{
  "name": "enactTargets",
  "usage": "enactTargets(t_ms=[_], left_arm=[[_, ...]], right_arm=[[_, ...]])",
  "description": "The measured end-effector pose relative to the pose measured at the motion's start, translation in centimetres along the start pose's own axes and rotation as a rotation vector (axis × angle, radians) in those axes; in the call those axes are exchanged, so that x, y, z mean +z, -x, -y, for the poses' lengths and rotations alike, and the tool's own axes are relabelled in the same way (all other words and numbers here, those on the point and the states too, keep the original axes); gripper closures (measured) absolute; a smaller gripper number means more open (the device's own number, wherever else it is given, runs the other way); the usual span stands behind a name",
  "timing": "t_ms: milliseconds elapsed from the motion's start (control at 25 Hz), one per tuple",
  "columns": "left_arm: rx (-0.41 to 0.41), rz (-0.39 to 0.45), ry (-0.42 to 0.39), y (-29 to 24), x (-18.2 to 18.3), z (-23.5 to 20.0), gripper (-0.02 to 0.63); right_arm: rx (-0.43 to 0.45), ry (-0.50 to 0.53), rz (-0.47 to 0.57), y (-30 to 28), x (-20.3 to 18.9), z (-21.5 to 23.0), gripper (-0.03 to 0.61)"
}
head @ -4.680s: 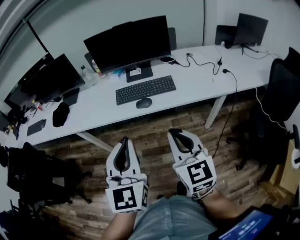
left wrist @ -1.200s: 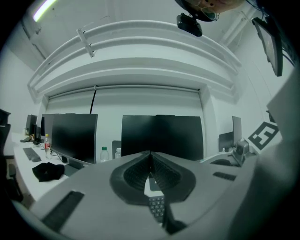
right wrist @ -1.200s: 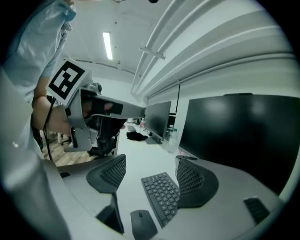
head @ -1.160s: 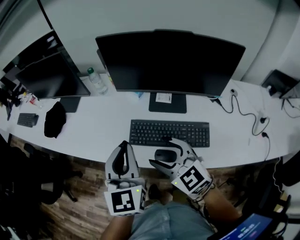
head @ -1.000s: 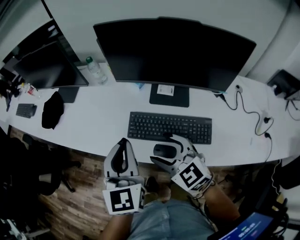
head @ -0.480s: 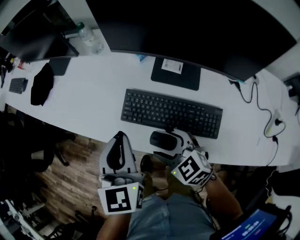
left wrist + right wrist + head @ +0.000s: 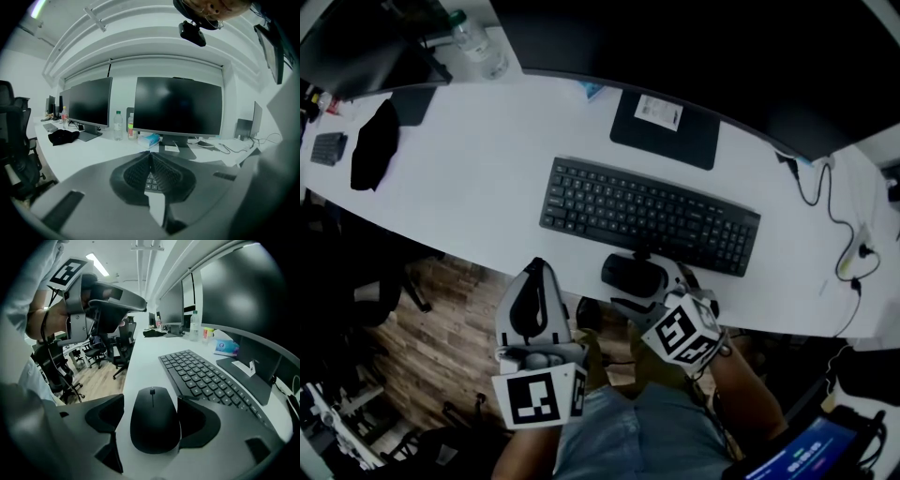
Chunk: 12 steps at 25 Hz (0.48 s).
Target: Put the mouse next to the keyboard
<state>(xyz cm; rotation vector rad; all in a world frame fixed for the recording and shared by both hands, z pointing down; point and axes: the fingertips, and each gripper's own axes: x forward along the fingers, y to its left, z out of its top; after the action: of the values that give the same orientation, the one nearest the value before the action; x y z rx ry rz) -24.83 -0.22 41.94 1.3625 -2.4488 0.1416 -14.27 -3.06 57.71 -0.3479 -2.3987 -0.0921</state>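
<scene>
A black mouse [image 7: 630, 274] lies on the white desk [image 7: 487, 187] just in front of the black keyboard [image 7: 649, 214], near its middle. My right gripper [image 7: 630, 281] is open, with one jaw on each side of the mouse [image 7: 154, 420]. The keyboard-side jaw is close against it and a thin strip of desk shows at the other jaw. The keyboard [image 7: 206, 376] runs along the right of the right gripper view. My left gripper [image 7: 534, 272] hangs off the desk's front edge over the floor, shut and empty [image 7: 151, 157].
A large monitor's stand [image 7: 666, 127] sits behind the keyboard. A water bottle [image 7: 478, 52] and a black cloth [image 7: 370, 155] are at the far left. Cables [image 7: 834, 234] trail at the right. Wooden floor [image 7: 441, 337] lies below the desk edge.
I have come up to the desk and the right gripper has reached the mouse. Over the last second the view has tilted further down; the mouse keeps its place by the keyboard.
</scene>
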Motion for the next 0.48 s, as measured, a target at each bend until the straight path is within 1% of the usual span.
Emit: enactTargets(t_ms=[240,480], left_arm=[[0.007,-0.006,0.005,-0.2,-0.1,-0.6,0.609],[0.005,-0.005,0.002,-0.3,0.0,-0.9,0.609]], right_arm=[[0.011,-0.032,-0.074,-0.6,-1.1,0.2,0.213],[0.000,-0.027,-0.074,-0.8,-1.4,0.3,0.235]])
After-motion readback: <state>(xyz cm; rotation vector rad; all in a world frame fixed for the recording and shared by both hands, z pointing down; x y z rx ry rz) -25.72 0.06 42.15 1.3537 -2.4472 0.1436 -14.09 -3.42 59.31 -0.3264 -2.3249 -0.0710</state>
